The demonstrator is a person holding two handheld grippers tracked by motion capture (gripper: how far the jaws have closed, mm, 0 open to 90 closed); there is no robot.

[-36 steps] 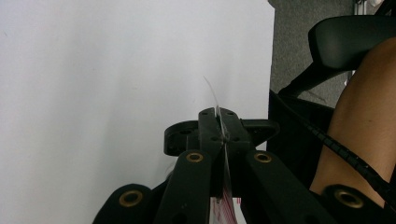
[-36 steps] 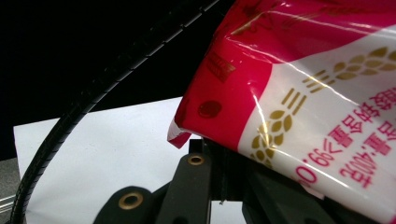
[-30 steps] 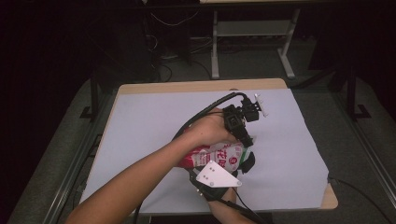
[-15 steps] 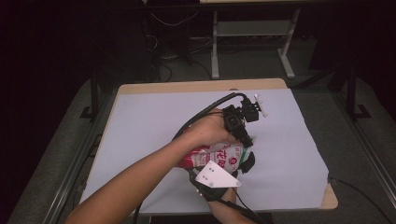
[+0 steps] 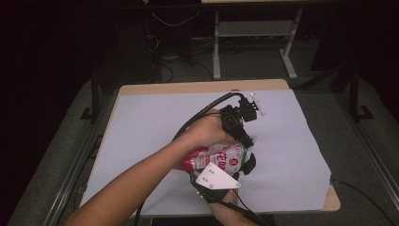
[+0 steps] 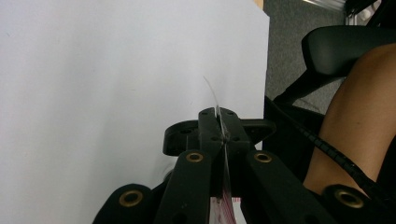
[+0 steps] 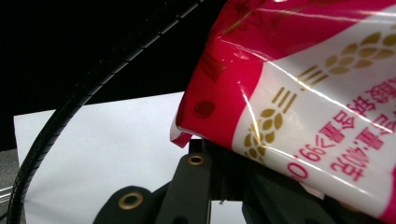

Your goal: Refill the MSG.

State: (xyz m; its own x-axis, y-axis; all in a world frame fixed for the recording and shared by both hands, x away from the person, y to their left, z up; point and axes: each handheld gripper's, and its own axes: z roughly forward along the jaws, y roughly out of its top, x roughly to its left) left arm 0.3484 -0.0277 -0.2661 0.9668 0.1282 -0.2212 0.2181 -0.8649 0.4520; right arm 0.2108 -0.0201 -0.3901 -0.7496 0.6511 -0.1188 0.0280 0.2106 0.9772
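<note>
nothing has moved since earlier. both grippers stay clamped on the red-and-white snack bag (image 5: 217, 157) above the white sheet (image 5: 150, 122): left gripper (image 5: 244, 141) pinching its seal, right gripper (image 5: 235, 172) its bottom edge. next likely calls for pulling apart to tear it open.

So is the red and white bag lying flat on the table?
No, the bag is held up off the white table, pinched between the left gripper and the right gripper.

We see the white table sheet (image 5: 155, 122) lit evenly from above while the surroundings at the upper left and right fall into near black. Glare streaks the red packet (image 7: 299, 79) in the right gripper view; nearby jaws look soft.
</note>
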